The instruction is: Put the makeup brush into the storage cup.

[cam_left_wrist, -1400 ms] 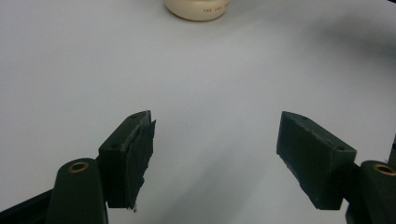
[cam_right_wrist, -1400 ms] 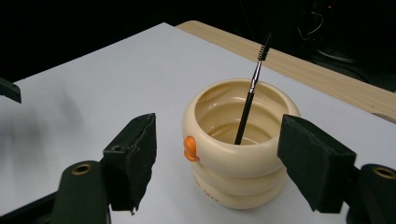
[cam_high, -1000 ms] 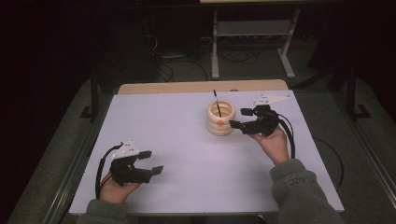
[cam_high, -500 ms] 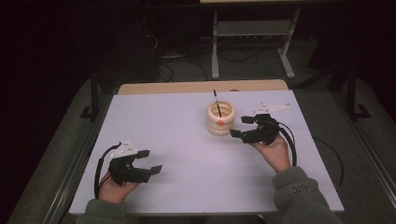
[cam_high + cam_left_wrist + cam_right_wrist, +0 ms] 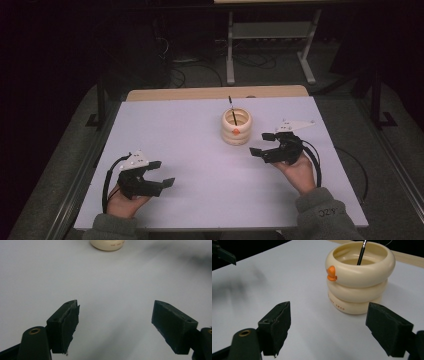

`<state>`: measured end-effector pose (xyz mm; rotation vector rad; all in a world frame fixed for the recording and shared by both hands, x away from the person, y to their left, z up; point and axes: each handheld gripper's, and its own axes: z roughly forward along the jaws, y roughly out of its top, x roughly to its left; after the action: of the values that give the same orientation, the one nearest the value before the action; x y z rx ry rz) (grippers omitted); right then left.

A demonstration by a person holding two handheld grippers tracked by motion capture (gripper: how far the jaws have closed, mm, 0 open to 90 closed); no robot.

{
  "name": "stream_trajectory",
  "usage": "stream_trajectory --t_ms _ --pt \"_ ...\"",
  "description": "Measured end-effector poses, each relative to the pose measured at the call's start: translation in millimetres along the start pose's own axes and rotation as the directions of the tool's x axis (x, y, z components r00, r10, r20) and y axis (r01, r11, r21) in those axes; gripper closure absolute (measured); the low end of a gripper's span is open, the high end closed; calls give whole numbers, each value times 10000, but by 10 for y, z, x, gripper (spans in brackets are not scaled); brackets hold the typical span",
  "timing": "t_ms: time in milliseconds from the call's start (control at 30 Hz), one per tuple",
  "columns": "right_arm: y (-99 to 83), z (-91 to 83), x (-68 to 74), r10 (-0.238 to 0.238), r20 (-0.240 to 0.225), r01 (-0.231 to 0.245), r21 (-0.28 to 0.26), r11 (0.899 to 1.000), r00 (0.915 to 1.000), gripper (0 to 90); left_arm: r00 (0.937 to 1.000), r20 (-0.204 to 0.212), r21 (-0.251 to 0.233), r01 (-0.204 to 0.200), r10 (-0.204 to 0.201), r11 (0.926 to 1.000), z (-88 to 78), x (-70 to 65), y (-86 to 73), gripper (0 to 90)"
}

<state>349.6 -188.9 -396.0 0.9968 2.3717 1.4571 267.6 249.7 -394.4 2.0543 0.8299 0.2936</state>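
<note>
A cream ringed holder (image 5: 236, 127) with a small orange duck on its side stands at the table's far middle, and a black pen (image 5: 233, 111) leans inside it. My right gripper (image 5: 261, 143) hovers just right of it, open, jaws pointing left. In the right gripper view the holder (image 5: 359, 277) and pen (image 5: 361, 252) sit ahead of my right gripper (image 5: 328, 308), apart from the pads. My left gripper (image 5: 162, 172) rests open at the near left; in its own view my left gripper (image 5: 115, 307) faces the holder's base (image 5: 107, 243) far off. Both jaws have just been opening, with nothing between them.
A white sheet (image 5: 200, 150) covers the table, with a wooden strip (image 5: 215, 93) along the far edge. A metal stand (image 5: 270, 45) and loose cables lie on the dark floor behind. Metal rails run along both table sides.
My right gripper has drawn back from the holder toward the near right and sunk lower. The pen stays in the holder. The left hand has kept still.
</note>
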Motion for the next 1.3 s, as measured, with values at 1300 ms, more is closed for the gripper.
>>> stream_trajectory --t_ms 1300 --pt "-515 -263 35 444 199 -444 31 9990 9988 166 9998 150 303 -158 154 9994 52 -49 -54 214"
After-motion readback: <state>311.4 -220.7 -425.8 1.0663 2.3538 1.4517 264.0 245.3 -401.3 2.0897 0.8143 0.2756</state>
